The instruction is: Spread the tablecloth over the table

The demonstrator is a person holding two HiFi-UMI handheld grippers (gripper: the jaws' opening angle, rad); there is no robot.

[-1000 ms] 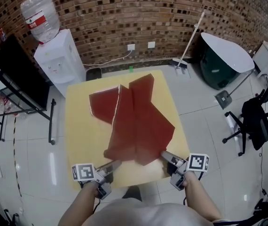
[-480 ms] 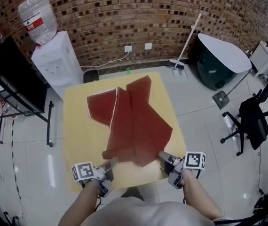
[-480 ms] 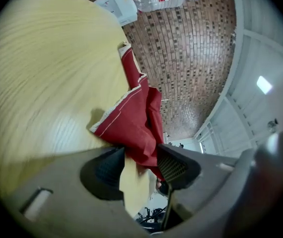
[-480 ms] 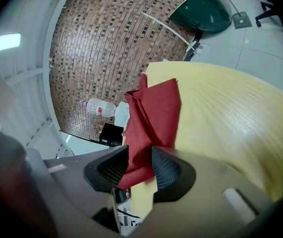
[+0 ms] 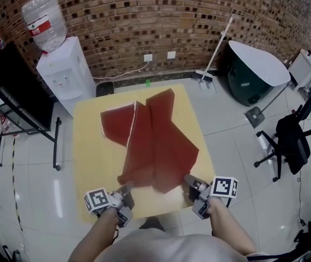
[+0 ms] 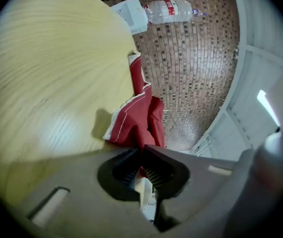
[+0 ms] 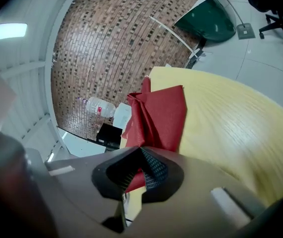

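Observation:
A crumpled dark red tablecloth (image 5: 155, 141) lies folded over itself along the middle of the yellow wooden table (image 5: 93, 152). My left gripper (image 5: 127, 188) is at the cloth's near left corner. In the left gripper view its jaws have just closed, and the left gripper (image 6: 142, 150) pinches the white-trimmed red tablecloth (image 6: 139, 118). My right gripper (image 5: 189, 179) is at the near right corner. It has also just closed, and in the right gripper view the right gripper (image 7: 141, 150) clamps a fold of the tablecloth (image 7: 161, 114).
A white water dispenser (image 5: 65, 72) stands behind the table's far left corner. A dark rack (image 5: 19, 86) is at the left. A mop (image 5: 216, 48), a tipped green-and-white round table (image 5: 253, 70) and a black office chair (image 5: 292, 141) are at the right.
Both grippers have closed their jaws on the near edge of the tablecloth. The hands have stayed almost where they were, and the left one has turned a little.

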